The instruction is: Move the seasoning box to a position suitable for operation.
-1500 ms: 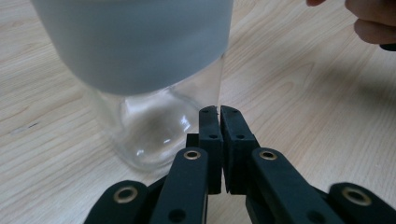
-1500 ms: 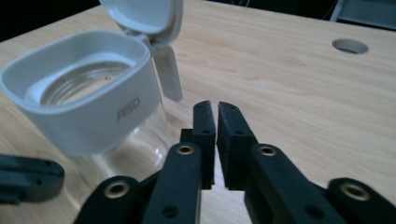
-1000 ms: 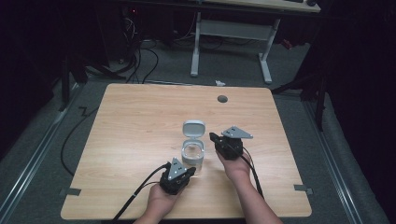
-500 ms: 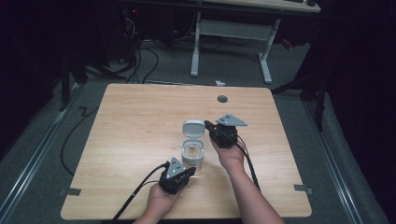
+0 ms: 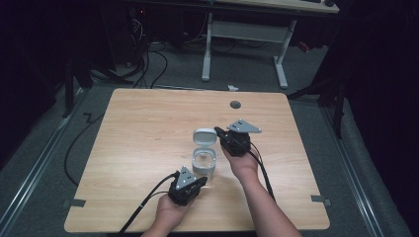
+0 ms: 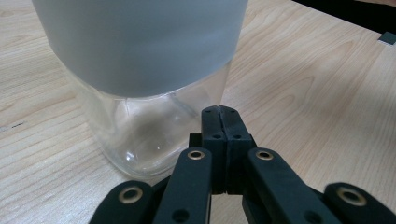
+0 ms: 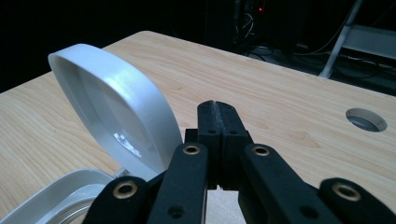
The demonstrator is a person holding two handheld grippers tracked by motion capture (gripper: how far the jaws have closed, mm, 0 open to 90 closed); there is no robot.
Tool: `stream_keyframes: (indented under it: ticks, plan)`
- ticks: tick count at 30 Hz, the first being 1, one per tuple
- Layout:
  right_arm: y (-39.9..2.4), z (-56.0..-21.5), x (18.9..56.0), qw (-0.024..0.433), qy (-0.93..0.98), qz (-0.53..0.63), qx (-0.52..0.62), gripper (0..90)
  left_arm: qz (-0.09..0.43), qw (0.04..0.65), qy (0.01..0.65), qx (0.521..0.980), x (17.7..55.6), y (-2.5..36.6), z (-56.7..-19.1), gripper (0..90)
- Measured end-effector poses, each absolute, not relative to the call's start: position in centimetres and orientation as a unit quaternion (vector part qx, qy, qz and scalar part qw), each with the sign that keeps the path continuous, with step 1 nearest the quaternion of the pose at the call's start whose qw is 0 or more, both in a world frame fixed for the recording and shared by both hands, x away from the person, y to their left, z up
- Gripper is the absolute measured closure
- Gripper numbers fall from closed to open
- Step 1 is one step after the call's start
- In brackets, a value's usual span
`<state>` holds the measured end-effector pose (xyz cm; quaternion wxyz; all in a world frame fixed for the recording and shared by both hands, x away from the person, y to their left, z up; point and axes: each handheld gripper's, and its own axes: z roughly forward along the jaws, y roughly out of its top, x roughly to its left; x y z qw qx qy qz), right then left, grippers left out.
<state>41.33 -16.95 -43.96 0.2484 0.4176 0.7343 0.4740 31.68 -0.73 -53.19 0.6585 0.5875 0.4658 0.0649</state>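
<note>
The left gripper (image 5: 200,180), jaws pressed together and empty, sat just beside the base of a clear square glass jar with a grey collar (image 5: 204,163) near the centre of the light wooden table (image 5: 143,128). Beyond it, the right gripper (image 5: 218,131), likewise closed, stood against the jar's raised white hinged lid (image 5: 203,136).
</note>
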Motion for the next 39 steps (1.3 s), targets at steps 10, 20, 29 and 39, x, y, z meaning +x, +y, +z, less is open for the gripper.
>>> stream_keyframes:
  ticks: [10,20,29,39]
  plan:
    - [-16.8,-44.0,40.3,0.251,0.740,0.475,0.405,90.0,0.066,0.659,0.466,0.587,31.7,-0.7,-53.2,90.0]
    - [-16.6,-44.8,38.5,0.248,0.746,0.478,0.391,90.0,0.066,0.660,0.465,0.586,31.6,-0.7,-53.2,90.0]
    - [-16.7,-45.1,36.1,0.253,0.749,0.485,0.373,89.2,0.066,0.661,0.464,0.586,31.6,-0.7,-53.1,90.0]
    - [-17.8,-45.4,34.7,0.263,0.747,0.484,0.372,86.8,0.058,0.662,0.463,0.587,31.4,-0.5,-53.0,90.0]
